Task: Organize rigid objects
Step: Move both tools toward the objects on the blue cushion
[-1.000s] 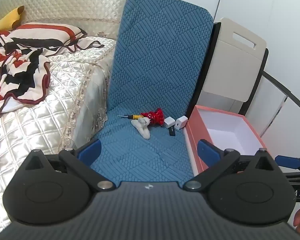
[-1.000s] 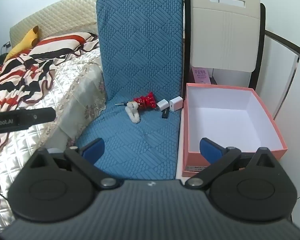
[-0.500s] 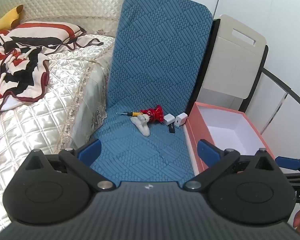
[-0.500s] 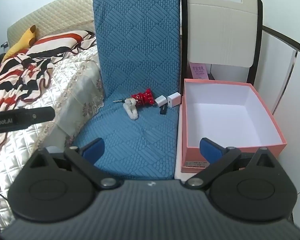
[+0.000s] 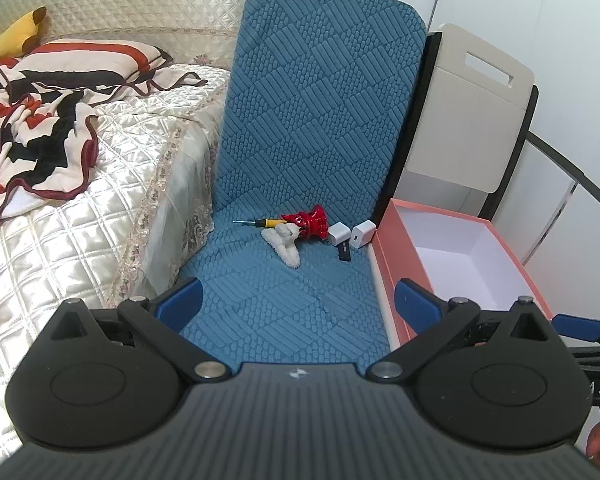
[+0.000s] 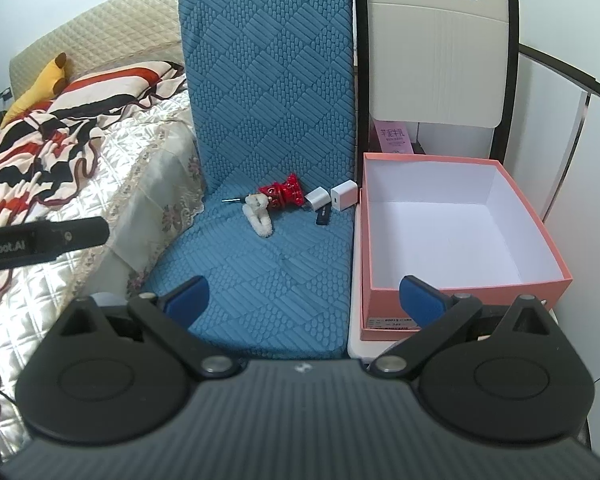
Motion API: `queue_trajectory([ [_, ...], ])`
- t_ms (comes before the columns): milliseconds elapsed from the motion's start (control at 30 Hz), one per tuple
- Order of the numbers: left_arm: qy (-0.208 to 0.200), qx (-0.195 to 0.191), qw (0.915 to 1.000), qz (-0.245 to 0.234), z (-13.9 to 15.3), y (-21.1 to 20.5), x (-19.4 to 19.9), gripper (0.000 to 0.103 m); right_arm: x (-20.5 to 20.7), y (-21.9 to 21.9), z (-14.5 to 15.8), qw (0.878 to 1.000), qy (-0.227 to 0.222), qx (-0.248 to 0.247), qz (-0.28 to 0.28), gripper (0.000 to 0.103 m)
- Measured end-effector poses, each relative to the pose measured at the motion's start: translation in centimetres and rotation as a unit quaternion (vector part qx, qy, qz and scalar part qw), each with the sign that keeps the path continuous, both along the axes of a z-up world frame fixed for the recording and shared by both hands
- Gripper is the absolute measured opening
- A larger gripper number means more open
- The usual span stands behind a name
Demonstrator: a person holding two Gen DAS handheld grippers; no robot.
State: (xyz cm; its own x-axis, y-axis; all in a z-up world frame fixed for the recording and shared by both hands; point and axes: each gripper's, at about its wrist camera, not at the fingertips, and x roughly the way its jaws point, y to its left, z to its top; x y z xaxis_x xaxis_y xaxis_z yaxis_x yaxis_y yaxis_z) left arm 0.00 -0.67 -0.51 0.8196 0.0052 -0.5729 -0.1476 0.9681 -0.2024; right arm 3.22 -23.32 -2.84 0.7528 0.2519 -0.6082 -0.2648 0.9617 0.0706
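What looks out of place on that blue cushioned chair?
A small clutter sits at the back of the blue seat cushion: a screwdriver, a red figurine, a white plush toy, two white chargers and a black stick. The pink box beside it is empty.

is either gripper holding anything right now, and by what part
Nothing is held. The left gripper and right gripper are both open and empty, short of the small items on the blue cushion.

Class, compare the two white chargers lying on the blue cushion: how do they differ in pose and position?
The right charger stands taller and shows a port slot on its front; the left charger lies lower and tilted. The right charger sits beside the pink box; the left charger is nearer the red figurine. Both are white, blocky and rest on the blue cushion.
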Motion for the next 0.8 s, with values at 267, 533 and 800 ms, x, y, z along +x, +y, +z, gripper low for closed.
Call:
queue_trajectory([
  [267, 0.001, -0.002, 1.0000, 0.003, 0.06, 0.02, 0.02, 0.103, 0.02, -0.24, 0.00, 1.000, 0.003, 0.004, -0.007, 0.103],
  [533, 0.003, -0.002, 1.0000, 0.006, -0.06, 0.06, -0.53, 0.103, 0.14, -0.41, -0.24, 1.000, 0.011, 0.010, -0.022, 0.103],
  [800, 0.008, -0.007, 0.9999, 0.006, -0.70, 0.13, -0.47, 0.103, -0.01, -0.51, -0.58, 0.999, 0.025, 0.016, -0.025, 0.103],
])
